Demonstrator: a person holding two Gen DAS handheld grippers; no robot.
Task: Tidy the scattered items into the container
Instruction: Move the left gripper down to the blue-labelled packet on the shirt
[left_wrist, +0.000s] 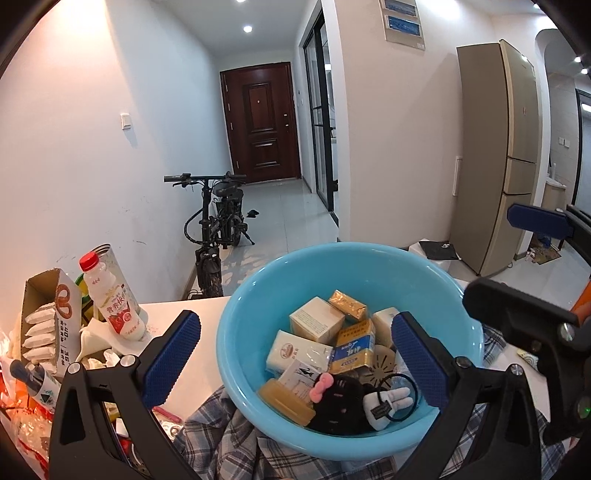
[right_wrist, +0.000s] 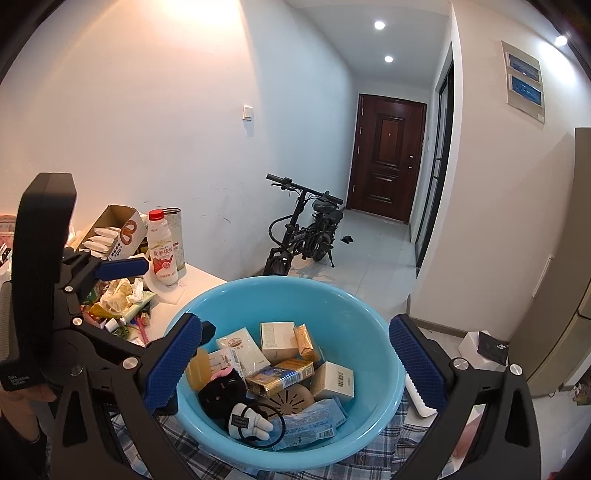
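Note:
A light blue plastic basin (left_wrist: 258, 295) (right_wrist: 369, 314) sits on a plaid cloth (left_wrist: 221, 435) on the white table. It holds several small boxes (left_wrist: 317, 319), gold packets (left_wrist: 347, 304), a black plush (left_wrist: 338, 402) and a white plush with a hair tie (right_wrist: 249, 422). My left gripper (left_wrist: 295, 354) is open and empty, its fingers astride the basin's left part. My right gripper (right_wrist: 291, 362) is open and empty, its fingers either side of the basin.
Left of the basin lie a milk bottle with a red cap (left_wrist: 110, 295) (right_wrist: 161, 247), an open snack carton (left_wrist: 48, 321), a tin and crumpled wrappers (right_wrist: 118, 295). A white brush (right_wrist: 415, 398) lies right of the basin. A folding bike (left_wrist: 218, 225) stands beyond the table edge.

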